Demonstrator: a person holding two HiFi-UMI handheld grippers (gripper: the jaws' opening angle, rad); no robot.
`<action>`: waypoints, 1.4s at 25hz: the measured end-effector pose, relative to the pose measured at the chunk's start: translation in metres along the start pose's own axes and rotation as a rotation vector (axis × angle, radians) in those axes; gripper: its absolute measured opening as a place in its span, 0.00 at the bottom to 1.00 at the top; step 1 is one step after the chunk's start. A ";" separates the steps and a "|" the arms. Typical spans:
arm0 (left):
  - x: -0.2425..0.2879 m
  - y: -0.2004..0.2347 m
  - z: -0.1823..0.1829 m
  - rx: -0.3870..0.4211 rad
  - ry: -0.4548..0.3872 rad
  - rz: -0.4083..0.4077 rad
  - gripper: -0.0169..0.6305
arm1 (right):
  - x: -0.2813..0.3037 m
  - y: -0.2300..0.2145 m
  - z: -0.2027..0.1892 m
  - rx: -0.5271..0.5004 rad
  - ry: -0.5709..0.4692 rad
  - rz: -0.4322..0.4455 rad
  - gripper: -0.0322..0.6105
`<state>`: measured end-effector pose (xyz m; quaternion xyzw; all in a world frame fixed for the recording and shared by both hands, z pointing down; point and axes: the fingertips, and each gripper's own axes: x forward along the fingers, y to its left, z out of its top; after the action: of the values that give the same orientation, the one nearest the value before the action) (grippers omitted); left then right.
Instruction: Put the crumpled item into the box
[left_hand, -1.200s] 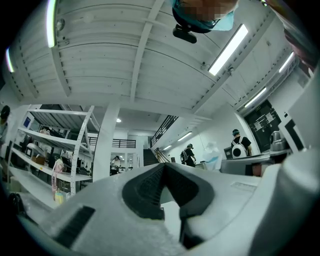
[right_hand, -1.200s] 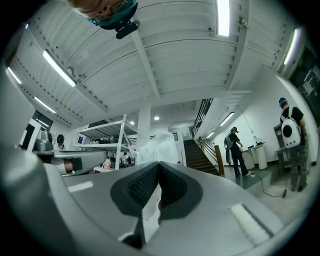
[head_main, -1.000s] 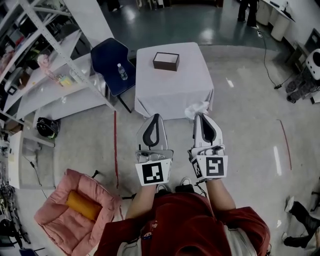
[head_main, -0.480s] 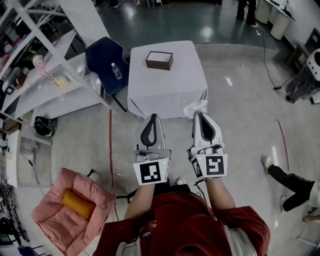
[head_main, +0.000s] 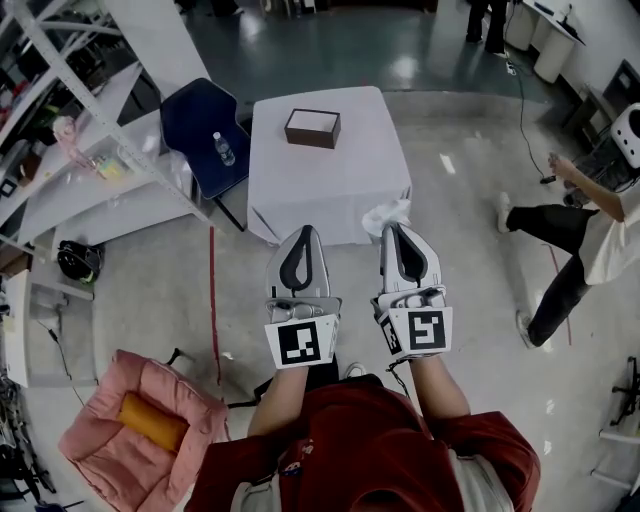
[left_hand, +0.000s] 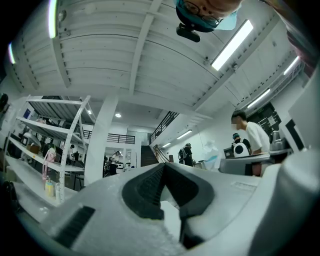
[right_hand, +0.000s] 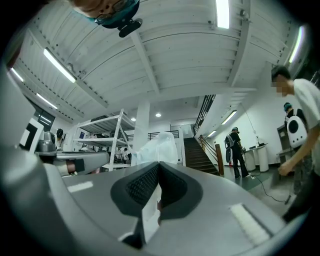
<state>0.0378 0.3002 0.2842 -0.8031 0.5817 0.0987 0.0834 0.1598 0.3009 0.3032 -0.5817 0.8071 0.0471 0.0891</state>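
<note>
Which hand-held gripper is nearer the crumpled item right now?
Right. The right hand-held gripper is shut on the crumpled item; the left hand-held gripper sits apart, to its left, empty.

Blue chair (head_main: 192, 112) beside draped table (head_main: 340, 188)

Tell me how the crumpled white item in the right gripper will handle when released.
Probably floppy: the crumpled item sticks out past the right gripper in loose, translucent folds. Likely very light, since a thin pinch holds it up. It may drift rather than drop straight into the box.
</note>
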 end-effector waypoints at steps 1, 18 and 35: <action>0.005 0.005 -0.002 -0.002 -0.002 -0.001 0.03 | 0.007 0.001 -0.002 -0.004 0.001 0.000 0.05; 0.109 0.130 -0.032 -0.021 0.011 -0.012 0.03 | 0.163 0.039 -0.024 -0.069 0.035 -0.009 0.05; 0.164 0.205 -0.049 -0.043 0.019 -0.062 0.03 | 0.248 0.068 -0.033 -0.094 0.024 -0.062 0.05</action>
<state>-0.1046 0.0737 0.2853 -0.8231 0.5552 0.1008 0.0638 0.0161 0.0856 0.2845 -0.6105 0.7866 0.0753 0.0534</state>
